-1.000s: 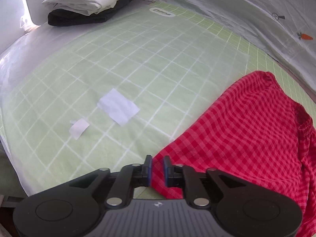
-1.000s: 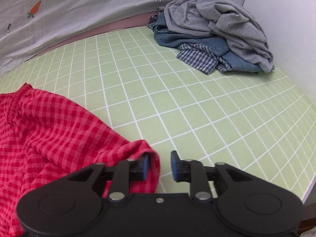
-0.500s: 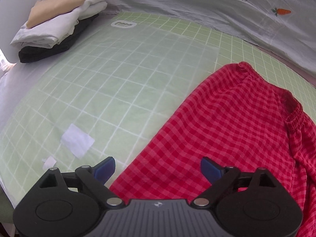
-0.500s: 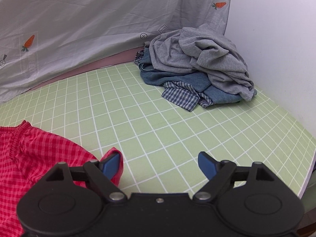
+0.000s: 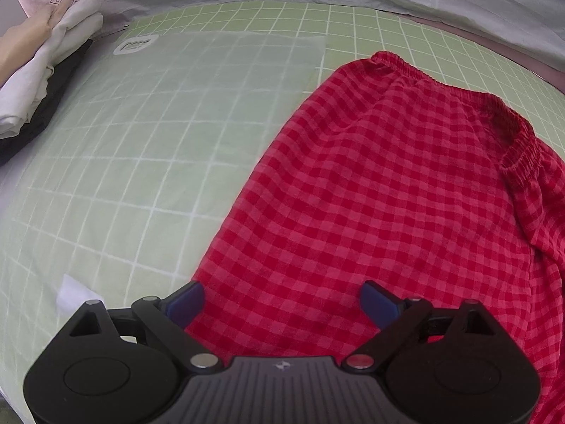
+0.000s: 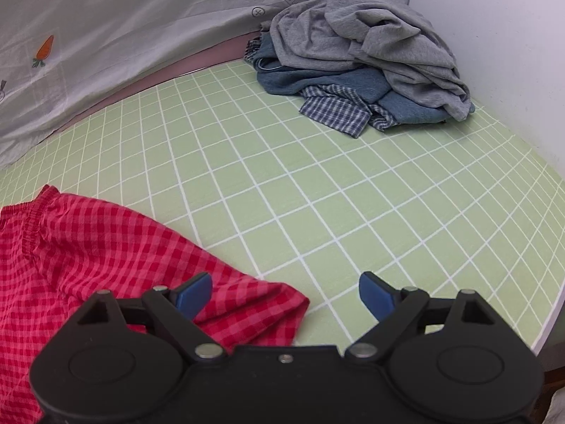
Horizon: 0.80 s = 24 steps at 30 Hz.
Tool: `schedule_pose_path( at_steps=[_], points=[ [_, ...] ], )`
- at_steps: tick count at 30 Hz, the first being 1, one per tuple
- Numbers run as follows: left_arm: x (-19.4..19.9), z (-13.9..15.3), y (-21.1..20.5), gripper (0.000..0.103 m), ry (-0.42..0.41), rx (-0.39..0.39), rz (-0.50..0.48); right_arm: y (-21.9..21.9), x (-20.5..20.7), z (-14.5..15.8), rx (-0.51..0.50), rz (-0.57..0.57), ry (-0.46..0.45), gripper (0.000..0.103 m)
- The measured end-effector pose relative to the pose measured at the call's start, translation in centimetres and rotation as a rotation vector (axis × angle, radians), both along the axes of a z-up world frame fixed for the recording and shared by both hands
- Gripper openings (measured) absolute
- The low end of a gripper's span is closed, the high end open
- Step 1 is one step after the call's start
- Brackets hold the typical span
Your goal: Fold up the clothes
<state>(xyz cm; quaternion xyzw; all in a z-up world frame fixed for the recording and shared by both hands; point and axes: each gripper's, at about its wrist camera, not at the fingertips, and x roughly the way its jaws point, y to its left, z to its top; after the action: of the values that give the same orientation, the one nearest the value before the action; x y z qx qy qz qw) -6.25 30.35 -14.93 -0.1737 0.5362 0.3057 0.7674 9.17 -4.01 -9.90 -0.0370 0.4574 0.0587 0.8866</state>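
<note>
Red checked shorts (image 5: 381,190) lie spread flat on the green grid mat (image 5: 141,141), elastic waistband at the far side. My left gripper (image 5: 280,300) is open and empty, hovering over the near hem of the shorts. In the right wrist view the shorts (image 6: 88,247) lie at the lower left with a folded corner near the left finger. My right gripper (image 6: 286,293) is open and empty above the mat (image 6: 317,194), just right of that corner.
A pile of unfolded grey, blue and plaid clothes (image 6: 356,60) sits at the back right by the white wall. A stack of folded clothes (image 5: 39,81) lies at the far left. A white paper scrap (image 5: 74,293) lies near the left finger. A grey carrot-print sheet (image 6: 106,35) hangs behind.
Both grippers have opened and let go of the red shorts, which now lie flat. The left gripper has moved right, over the shorts.
</note>
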Motion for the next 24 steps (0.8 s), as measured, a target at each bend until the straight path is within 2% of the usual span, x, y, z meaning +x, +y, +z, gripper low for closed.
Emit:
schedule_pose_path(
  at_steps=[9, 13, 18, 20, 24],
  points=[
    [0.6, -1.0, 1.4, 0.101, 0.023, -0.024, -0.029, 9.0, -1.9, -2.5, -0.13, 0.336, 0.003, 0.091],
    [0.5, -1.2, 1.7, 0.103, 0.011, -0.039, -0.022, 11.5, -1.5, -3.7, -0.201, 0.417, 0.009, 0.091],
    [0.7, -1.4, 2.3, 0.103, -0.006, -0.054, -0.03, 13.5, 0.2, -4.0, -0.288, 0.504, -0.034, 0.09],
    [0.7, -1.4, 2.3, 0.103, -0.007, -0.053, -0.038, 13.5, 1.5, -3.6, -0.276, 0.516, -0.07, 0.088],
    [0.8, -1.4, 2.2, 0.103, -0.011, -0.051, -0.041, 11.1, 7.7, -1.9, -0.151, 0.308, -0.09, 0.085]
  ],
)
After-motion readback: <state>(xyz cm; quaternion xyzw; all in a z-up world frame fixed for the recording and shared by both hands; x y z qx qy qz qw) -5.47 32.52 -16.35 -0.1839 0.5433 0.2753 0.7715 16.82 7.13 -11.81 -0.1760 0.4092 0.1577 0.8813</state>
